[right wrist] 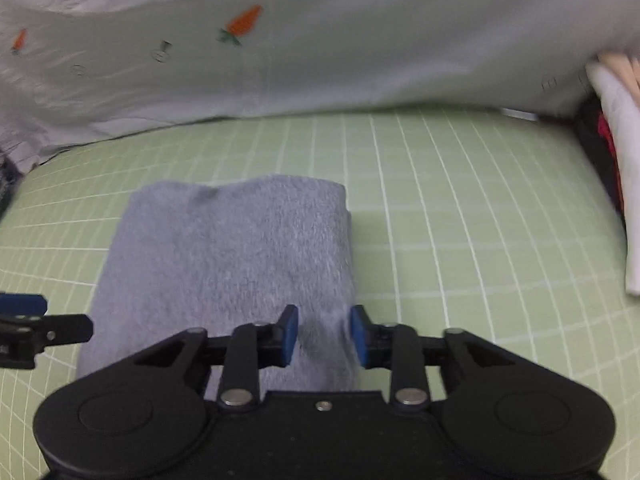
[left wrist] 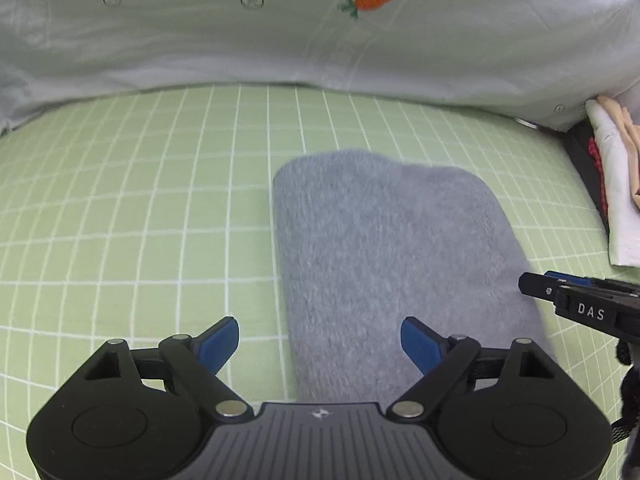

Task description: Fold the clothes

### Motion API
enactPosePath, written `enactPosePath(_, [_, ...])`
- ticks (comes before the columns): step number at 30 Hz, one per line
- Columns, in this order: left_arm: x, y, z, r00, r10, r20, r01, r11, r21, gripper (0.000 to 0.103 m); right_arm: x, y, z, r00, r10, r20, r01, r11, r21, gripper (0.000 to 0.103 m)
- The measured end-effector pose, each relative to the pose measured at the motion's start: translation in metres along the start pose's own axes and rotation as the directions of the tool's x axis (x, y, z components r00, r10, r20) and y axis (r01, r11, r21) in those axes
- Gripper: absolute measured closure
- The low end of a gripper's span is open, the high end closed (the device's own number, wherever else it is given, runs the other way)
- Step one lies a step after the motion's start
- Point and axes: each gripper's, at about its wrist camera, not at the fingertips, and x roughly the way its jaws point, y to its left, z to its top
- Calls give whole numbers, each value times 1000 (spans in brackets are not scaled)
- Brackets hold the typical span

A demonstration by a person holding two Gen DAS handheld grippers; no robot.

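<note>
The grey cloth [right wrist: 228, 264], folded, looks soft, thick and limp; its near edge seems the best hold. The left gripper [left wrist: 320, 344] gapes wide and empty above it. The right gripper [right wrist: 324, 334] stands part-open astride the near right corner, not pinching.

So the grey fuzzy garment [right wrist: 228, 264] is folded into a neat thick rectangle, lying flat on the green checked surface [right wrist: 460, 220]. A pale shirt with carrot embroidery [right wrist: 320, 60] is spread out at 12 o'clock, well apart from it.

We see the folded towel [left wrist: 384, 248] on the checked sheet [left wrist: 140, 208]. Behind it lies the carrot-print shirt [left wrist: 320, 40]. To the right sits a clothes stack [left wrist: 616, 184].
</note>
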Motion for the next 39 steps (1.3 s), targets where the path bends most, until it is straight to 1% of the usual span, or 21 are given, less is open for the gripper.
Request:
enactPosePath(1, [4, -1, -1, 1000, -2, -11, 2, 1000, 3, 15, 2, -4, -3, 999, 33, 13, -34, 998, 46, 52])
enactPosePath(2, [8, -1, -1, 1000, -3, -20, 3, 1000, -3, 15, 4, -6, -7, 997, 65, 29, -67, 995, 78, 41])
enactPosePath(3, [12, -1, -1, 1000, -5, -29, 5, 1000, -8, 15, 6, -6, -9, 997, 71, 35, -74, 994, 87, 22])
enactPosePath(4, [16, 0, 0, 999, -7, -38, 7, 1000, -14, 15, 9, -3, -10, 998, 55, 34, -58, 996, 71, 18])
enactPosePath(6, [24, 1, 3, 998, -15, -56, 13, 999, -30, 15, 17, 3, -12, 1000, 16, 17, -17, 1000, 24, 18])
enactPosePath(8, [30, 3, 6, 998, -27, -64, 24, 999, -42, 15, 24, 5, -12, 1000, 1, 1, -1, 1000, -10, 18])
enactPosePath(11, [40, 6, 11, 995, -49, -82, 43, 996, -73, 15, 32, -1, -13, 999, 43, -13, -43, 999, 23, 16])
enactPosePath(13, [45, 7, 15, 992, -84, -96, 76, 993, -85, 15, 38, -3, -13, 998, 64, -26, -63, 996, 57, 15])
enactPosePath(14, [47, 6, 17, 990, -100, -98, 92, 992, -86, 16, 40, -3, -13, 997, 75, -23, -74, 995, 70, 13])
enactPosePath(15, [49, 6, 17, 989, -113, -100, 103, 990, -97, 16, 42, -3, -13, 996, 85, -20, -84, 993, 79, 7])
enactPosePath(16, [51, 6, 17, 987, -125, -102, 114, 988, -107, 19, 44, -1, -14, 996, 91, -17, -90, 993, 75, 3])
enactPosePath(19, [57, 5, 17, 984, -153, -94, 139, 980, -144, 28, 48, 10, -12, 993, 113, -17, -112, 993, 49, 2])
enactPosePath(20, [57, 4, 17, 983, -159, -89, 145, 978, -149, 37, 49, 14, -11, 992, 126, -18, -125, 991, 45, 3])
enactPosePath(22, [58, 2, 17, 979, -185, -85, 169, 971, -167, 55, 48, 24, -10, 985, 170, -26, -169, 985, 39, 18])
enactPosePath(23, [58, 2, 17, 976, -201, -82, 183, 966, -184, 61, 47, 30, -8, 981, 188, -40, -187, 982, 15, 40])
enactPosePath(24, [57, 1, 17, 974, -213, -76, 194, 961, -199, 64, 46, 34, -7, 979, 199, -52, -198, 980, 20, 72])
enactPosePath(26, [47, -1, 16, 973, -226, -49, 212, 958, -193, 73, 42, 34, -7, 974, 221, -56, -214, 971, 107, 73])
enactPosePath(27, [37, -3, 14, 971, -239, -26, 230, 955, -185, 74, 37, 33, -7, 973, 227, -48, -219, 967, 132, 74])
enactPosePath(32, [-12, -10, -6, 957, -285, 57, 290, 945, -149, 76, -15, 39, -16, 974, 227, 19, -228, 964, 139, 75])
enactPosePath(36, [-43, -19, -24, 942, -326, 84, 334, 936, -111, 76, -63, 52, -32, 982, 179, 68, -187, 970, 153, 75])
enactPosePath(39, [-56, -38, -30, 929, -362, 74, 367, 928, -64, 76, -91, 46, -42, 988, 125, 94, -140, 974, 179, 75])
